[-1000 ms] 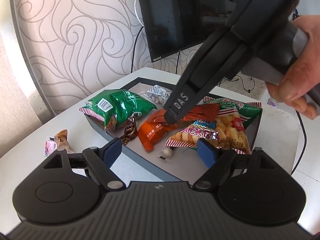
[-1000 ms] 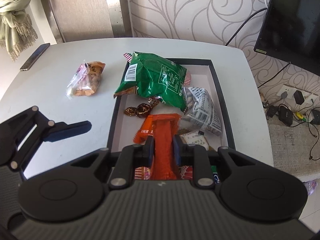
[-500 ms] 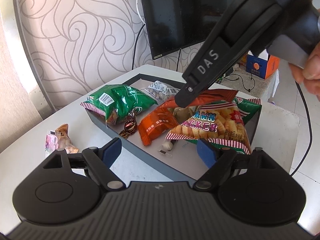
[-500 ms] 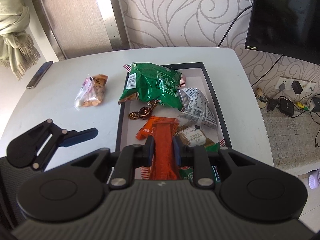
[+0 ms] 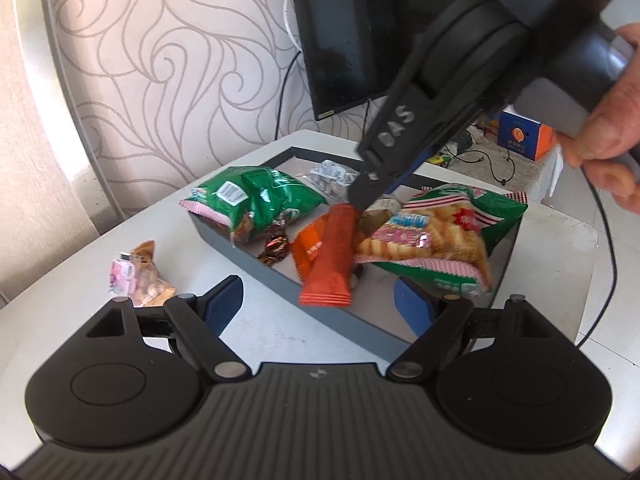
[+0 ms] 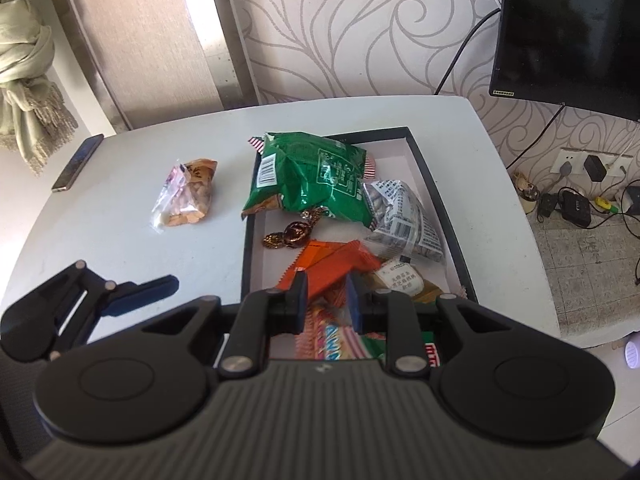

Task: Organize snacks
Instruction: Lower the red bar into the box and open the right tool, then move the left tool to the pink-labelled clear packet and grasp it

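The right gripper (image 5: 362, 200) is seen only in the left wrist view as clamped on the top end of an orange-red packet (image 5: 330, 258), which hangs over the near wall of the dark tray (image 5: 280, 280). In the right wrist view the packet (image 6: 332, 270) is seen merely as an orange patch between the closed-in pads. The left gripper (image 5: 318, 302) is held wide apart with nothing between its 2 fingers. In the tray, a green bag (image 6: 308, 176), a grey printed pouch (image 6: 404, 220) and a cracker bag (image 5: 436, 236) are gathered. A small nut packet (image 6: 186, 198) is left on the white table (image 6: 132, 240). A phone (image 6: 78, 162) and wall sockets (image 6: 592, 166) are shown only by the right wrist view.
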Available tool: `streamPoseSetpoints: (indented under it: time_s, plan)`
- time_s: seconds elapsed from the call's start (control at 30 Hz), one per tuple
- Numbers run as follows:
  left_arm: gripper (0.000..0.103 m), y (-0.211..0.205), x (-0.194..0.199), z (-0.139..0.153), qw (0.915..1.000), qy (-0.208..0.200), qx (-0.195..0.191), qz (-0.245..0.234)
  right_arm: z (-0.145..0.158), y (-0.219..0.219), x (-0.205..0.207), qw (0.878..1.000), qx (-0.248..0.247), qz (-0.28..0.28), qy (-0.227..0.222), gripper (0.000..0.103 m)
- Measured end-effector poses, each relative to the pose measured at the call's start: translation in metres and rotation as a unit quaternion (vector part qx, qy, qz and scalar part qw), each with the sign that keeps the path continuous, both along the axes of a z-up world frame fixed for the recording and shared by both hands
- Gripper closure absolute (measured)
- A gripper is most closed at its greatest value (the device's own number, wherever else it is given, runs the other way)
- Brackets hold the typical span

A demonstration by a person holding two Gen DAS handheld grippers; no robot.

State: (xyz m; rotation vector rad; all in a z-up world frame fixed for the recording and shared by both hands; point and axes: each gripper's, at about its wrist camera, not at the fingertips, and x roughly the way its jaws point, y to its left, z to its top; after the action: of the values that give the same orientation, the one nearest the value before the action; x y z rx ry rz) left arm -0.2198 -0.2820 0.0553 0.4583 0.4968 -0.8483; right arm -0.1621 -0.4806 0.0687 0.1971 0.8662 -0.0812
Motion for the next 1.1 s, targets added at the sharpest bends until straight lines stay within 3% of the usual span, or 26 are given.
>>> streamPoseSetpoints:
  time_s: [0.6,0.87,1.1]
  plan:
    - [0.016,0.027,0.035,-0.006,0.9978,0.014,-0.007,0.064,0.015,0.037,-0.022,0.998,0.046,0.030,-0.019,0.071]
    - [0.013,0.037,0.050,-0.009,0.9959,0.020,-0.006,0.088,0.012,0.053,-0.023,0.998,0.050,0.042,-0.011,0.059]
    - [0.008,0.041,0.061,-0.013,0.9938,0.022,-0.006,0.109,0.009,0.057,-0.026,0.998,0.052,0.044,0.003,0.059]
